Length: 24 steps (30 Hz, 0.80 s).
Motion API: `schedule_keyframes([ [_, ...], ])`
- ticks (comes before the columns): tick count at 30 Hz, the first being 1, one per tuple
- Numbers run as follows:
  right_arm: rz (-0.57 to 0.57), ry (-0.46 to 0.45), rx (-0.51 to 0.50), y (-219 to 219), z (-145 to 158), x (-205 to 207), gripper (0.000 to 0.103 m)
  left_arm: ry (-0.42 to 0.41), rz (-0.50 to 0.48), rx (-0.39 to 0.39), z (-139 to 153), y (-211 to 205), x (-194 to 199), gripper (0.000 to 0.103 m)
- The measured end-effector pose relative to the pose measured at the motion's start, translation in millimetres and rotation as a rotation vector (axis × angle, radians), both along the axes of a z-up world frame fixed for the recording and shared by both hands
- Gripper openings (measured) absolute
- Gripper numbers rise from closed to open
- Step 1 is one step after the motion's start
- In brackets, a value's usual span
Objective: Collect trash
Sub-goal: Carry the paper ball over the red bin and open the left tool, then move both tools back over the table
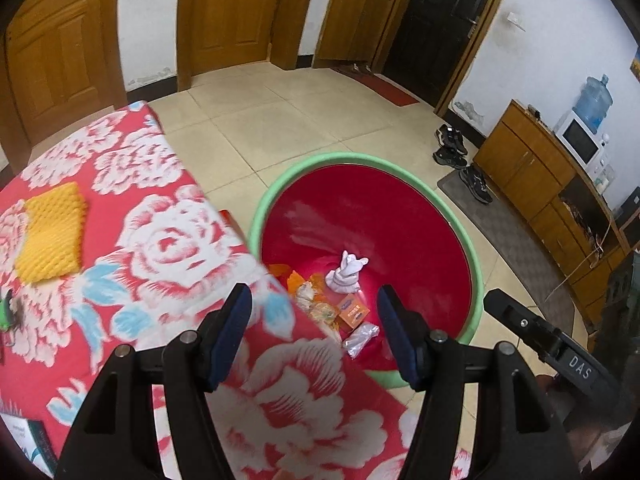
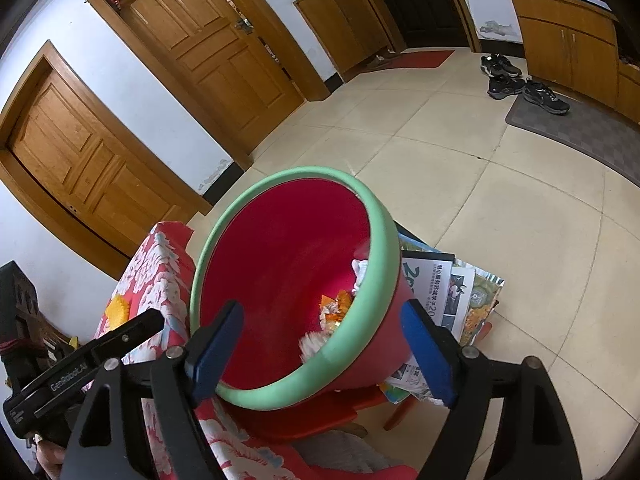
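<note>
The trash lies in the bottom of a red bucket with a green rim: a twisted white tissue, a small orange box, a clear plastic wrapper and orange scraps heaped beside them. In the right wrist view the same red bucket appears tilted, resting on a red stool with printed papers just beside it. The bucket stands close against a table covered by a red floral cloth, on which a yellow sponge lies well apart from the bucket.

The left gripper hangs above the cloth's edge and the bucket's mouth, its jaws spread wide and holding nothing. The right gripper also has its jaws wide apart, one finger on each side of the bucket's near rim, gripping nothing. Black shoes sit on the tiled floor near a wooden cabinet.
</note>
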State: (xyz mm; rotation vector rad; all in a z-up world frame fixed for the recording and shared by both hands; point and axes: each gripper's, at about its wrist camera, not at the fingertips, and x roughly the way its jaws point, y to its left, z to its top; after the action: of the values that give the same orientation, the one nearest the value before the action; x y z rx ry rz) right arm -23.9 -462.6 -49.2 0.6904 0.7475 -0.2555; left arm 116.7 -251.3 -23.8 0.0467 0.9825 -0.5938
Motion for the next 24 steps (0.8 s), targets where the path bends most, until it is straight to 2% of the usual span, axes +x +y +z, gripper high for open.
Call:
schedule_keyframes([
  [8, 0.025, -0.006, -0.012, 12.5, 7.1, 2.8, 0.083, -0.026, 0.045, -0.008, 15.8, 31.3, -2.2, 0.065],
  [24, 0.081, -0.016, -0.044, 45.7, 25.2, 7.1, 0.088, -0.067, 0.183, 0.059, 30.6, 105.4, -1.8, 0.065],
])
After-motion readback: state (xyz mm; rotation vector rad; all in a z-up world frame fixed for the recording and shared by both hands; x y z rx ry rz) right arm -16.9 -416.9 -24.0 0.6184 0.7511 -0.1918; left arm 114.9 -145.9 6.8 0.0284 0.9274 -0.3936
